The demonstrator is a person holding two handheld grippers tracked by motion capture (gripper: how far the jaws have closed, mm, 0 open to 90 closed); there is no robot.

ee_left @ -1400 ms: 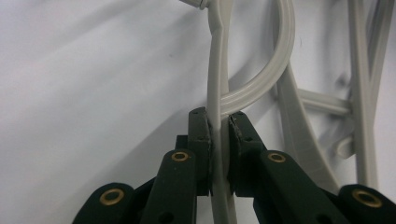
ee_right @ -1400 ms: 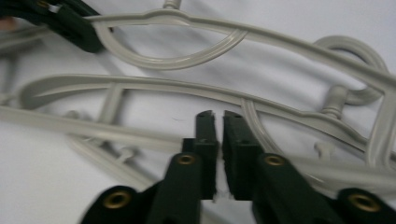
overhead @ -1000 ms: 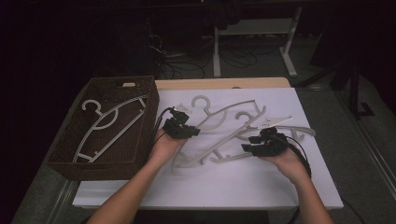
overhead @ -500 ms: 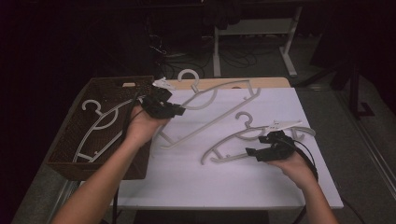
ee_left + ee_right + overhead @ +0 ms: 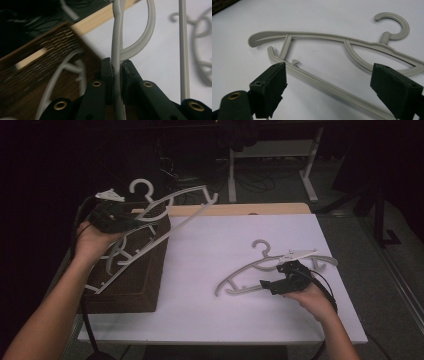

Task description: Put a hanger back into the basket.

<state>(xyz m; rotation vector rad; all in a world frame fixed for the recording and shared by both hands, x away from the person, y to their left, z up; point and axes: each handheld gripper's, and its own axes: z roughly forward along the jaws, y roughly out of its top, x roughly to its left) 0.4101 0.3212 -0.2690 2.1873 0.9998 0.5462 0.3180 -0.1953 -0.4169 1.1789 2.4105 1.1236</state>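
Observation:
My left gripper (image 5: 131, 220) is shut on a grey plastic hanger (image 5: 172, 202) and holds it tilted in the air over the brown woven basket (image 5: 150, 285). In the left gripper view the jaws (image 5: 117, 65) pinch that hanger's thin edge (image 5: 117, 37). A second grey hanger (image 5: 250, 267) lies flat on the white table. My right gripper (image 5: 270, 284) rests at its lower bar. Its jaws (image 5: 329, 69) have just been opening and stand wide, the hanger's bar (image 5: 319, 81) lying between them untouched.
A pale hanger (image 5: 114, 254) lies inside the basket at the table's left end. The white sheet (image 5: 225, 320) covers the table, with a wooden strip (image 5: 240, 209) along its far edge. Dark floor and table legs lie beyond.
My left hand has carried its hanger up and to the left, from the middle of the table to above the basket. The right hand has kept its place by the other hanger.

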